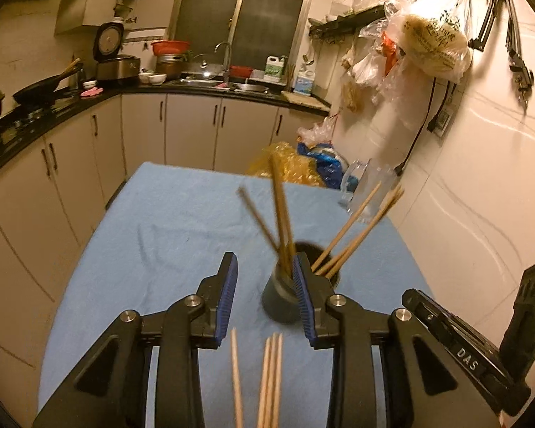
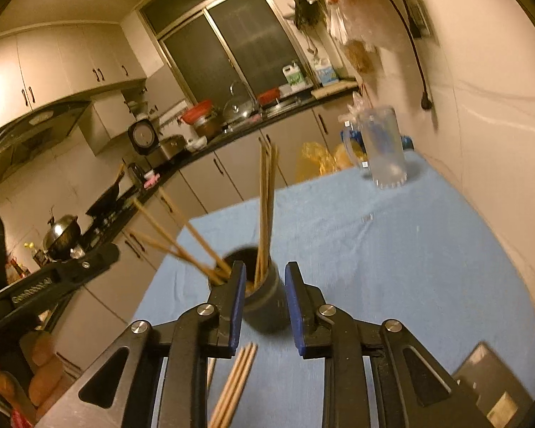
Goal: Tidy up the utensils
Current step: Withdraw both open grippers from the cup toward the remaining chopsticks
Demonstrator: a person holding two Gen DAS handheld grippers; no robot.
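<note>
The dark cylindrical holder (image 1: 281,296) stands on the blue-clothed tabletop (image 1: 153,242), wooden chopsticks (image 1: 353,230) inside. Left tool (image 1: 265,297) and right tool (image 2: 264,308), partly open, grip nothing. Step: depositing. Next: collect the loose chopsticks (image 1: 269,378) lying nearer than the holder.

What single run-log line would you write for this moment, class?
left tongs: open, empty | right tongs: open, empty | chopsticks: standing in dark cup | loose chopsticks: on blue cloth

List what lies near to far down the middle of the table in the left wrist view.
Loose chopsticks → left gripper → dark holder with chopsticks → bare blue cloth → yellow bag beyond the table's far edge.
</note>
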